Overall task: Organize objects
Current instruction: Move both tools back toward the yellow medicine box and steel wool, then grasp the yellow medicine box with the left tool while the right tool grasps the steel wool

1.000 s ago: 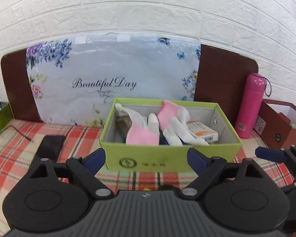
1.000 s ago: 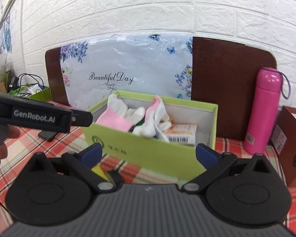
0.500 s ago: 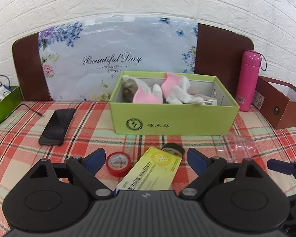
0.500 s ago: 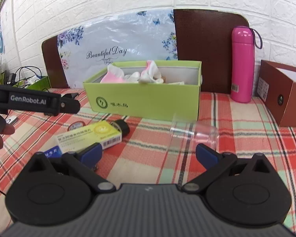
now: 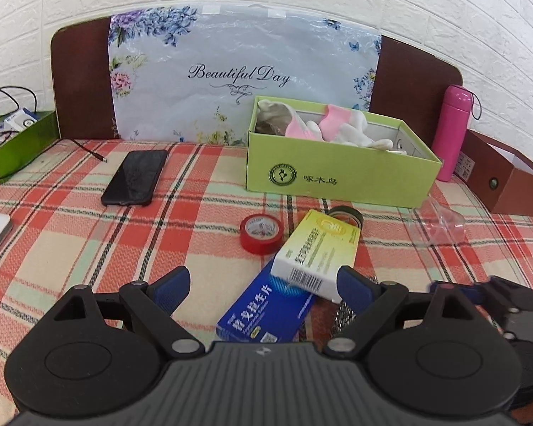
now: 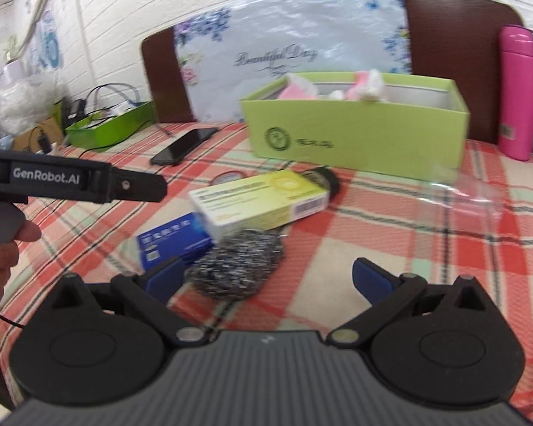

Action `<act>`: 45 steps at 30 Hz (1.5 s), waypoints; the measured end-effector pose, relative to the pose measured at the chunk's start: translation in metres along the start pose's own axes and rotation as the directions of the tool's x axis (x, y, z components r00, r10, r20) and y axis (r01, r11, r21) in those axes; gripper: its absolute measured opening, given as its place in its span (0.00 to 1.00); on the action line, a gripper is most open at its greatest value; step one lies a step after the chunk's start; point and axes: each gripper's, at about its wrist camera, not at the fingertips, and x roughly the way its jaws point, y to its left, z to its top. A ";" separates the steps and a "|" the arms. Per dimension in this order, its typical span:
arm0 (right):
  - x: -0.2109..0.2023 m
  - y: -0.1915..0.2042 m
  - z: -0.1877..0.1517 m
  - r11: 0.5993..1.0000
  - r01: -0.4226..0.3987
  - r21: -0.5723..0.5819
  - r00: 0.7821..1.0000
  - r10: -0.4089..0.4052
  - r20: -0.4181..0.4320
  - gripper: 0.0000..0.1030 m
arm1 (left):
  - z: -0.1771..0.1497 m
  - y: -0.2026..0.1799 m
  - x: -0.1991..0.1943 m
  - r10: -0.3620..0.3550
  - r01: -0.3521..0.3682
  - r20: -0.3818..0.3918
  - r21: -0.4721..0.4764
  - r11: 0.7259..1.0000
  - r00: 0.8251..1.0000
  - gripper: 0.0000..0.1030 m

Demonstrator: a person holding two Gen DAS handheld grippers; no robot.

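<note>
Both spread wide, gripping nothing: left gripper (image 5: pixel 263 284) hovering over blue box (image 5: pixel 266 310), right gripper (image 6: pixel 266 278) just near steel scrubber (image 6: pixel 236 266). Yellow box (image 5: pixel 318 248) lying across blue one, green box (image 5: pixel 341 175) farther back.

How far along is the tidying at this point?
Early to midway. Done: socks and a small carton already lie in the green box. In hand: nothing; the left tool and right tool are open. Left on the cloth: yellow carton, blue carton, red tape, steel scourer, phone.
</note>
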 end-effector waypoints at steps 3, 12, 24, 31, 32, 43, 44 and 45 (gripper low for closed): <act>0.016 0.010 0.000 0.999 -0.033 -0.012 0.999 0.033 -0.017 0.89 | -0.001 0.003 -0.002 -0.033 0.033 -0.003 -0.005 0.999 0.999 0.90; 0.020 0.002 -0.007 0.999 -0.046 0.014 0.998 0.047 -0.039 0.46 | 0.018 -0.035 0.030 -0.120 0.122 -0.028 0.121 0.985 0.992 0.90; -0.023 -0.037 -0.026 0.997 0.038 0.067 0.999 -0.035 -0.034 0.45 | 0.023 -0.063 0.116 0.027 0.031 -0.212 0.266 0.963 0.977 0.80; -0.052 -0.070 -0.037 0.986 0.119 0.117 0.992 -0.115 -0.041 0.45 | 0.010 -0.052 0.073 -0.119 0.143 -0.227 0.093 0.985 0.967 0.67; -0.055 -0.072 -0.039 0.985 0.123 0.117 0.992 -0.119 -0.043 0.45 | 0.004 -0.055 0.064 -0.131 0.155 -0.227 0.096 0.983 0.965 0.67; -0.060 -0.073 -0.042 0.984 0.151 0.093 0.988 -0.146 -0.055 0.45 | -0.039 -0.092 0.018 -0.221 0.263 -0.270 0.130 0.956 0.937 0.67; -0.063 -0.072 -0.044 0.984 0.164 0.074 0.986 -0.160 -0.055 0.45 | -0.043 -0.092 0.014 -0.240 0.284 -0.280 0.129 0.950 0.929 0.67; -0.067 -0.072 -0.045 0.982 0.178 0.058 0.983 -0.175 -0.053 0.45 | -0.047 -0.090 0.010 -0.252 0.297 -0.288 0.124 0.947 0.924 0.67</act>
